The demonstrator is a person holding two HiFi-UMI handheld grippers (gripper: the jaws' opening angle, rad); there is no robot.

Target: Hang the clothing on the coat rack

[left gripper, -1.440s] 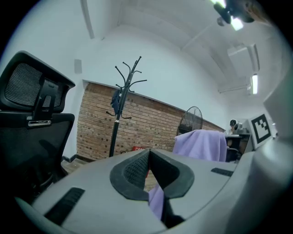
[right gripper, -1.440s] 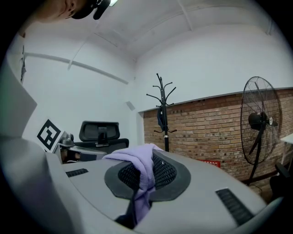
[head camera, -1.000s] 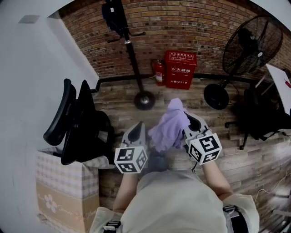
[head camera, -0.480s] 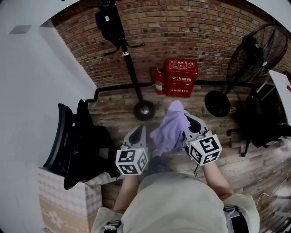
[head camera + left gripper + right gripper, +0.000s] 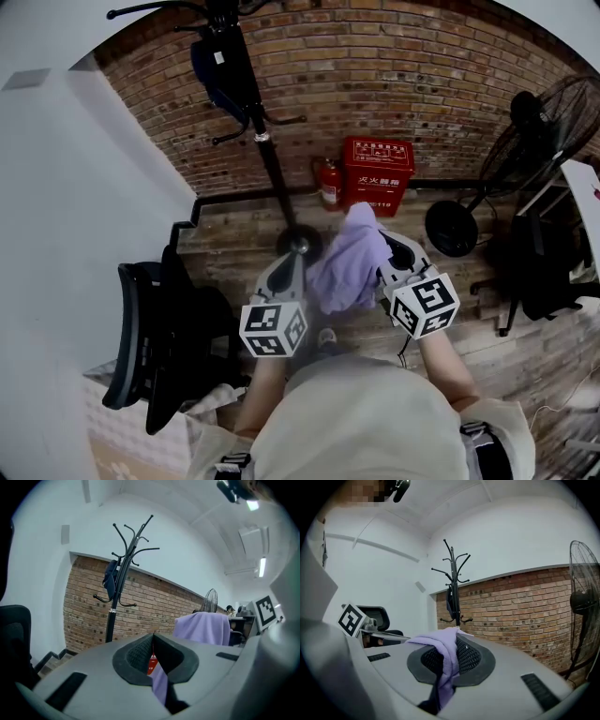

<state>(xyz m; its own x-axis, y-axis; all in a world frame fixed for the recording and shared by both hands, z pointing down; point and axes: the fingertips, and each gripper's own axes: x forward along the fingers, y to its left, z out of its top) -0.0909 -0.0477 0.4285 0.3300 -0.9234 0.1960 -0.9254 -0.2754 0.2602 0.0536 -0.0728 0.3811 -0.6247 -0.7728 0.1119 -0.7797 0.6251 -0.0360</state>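
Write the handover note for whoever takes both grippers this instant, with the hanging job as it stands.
Left gripper: jaws shut on a fold of the purple garment.
Right gripper: jaws shut on the same garment, which drapes over its top.
The garment is held up in the air between the two grippers.
The coat rack stands ahead by the brick wall. A dark garment is on it, and the upper hooks look free.
Done: garment picked up, both grippers facing the rack.
Left: get to the rack, lift the garment over a free hook, open both jaws.
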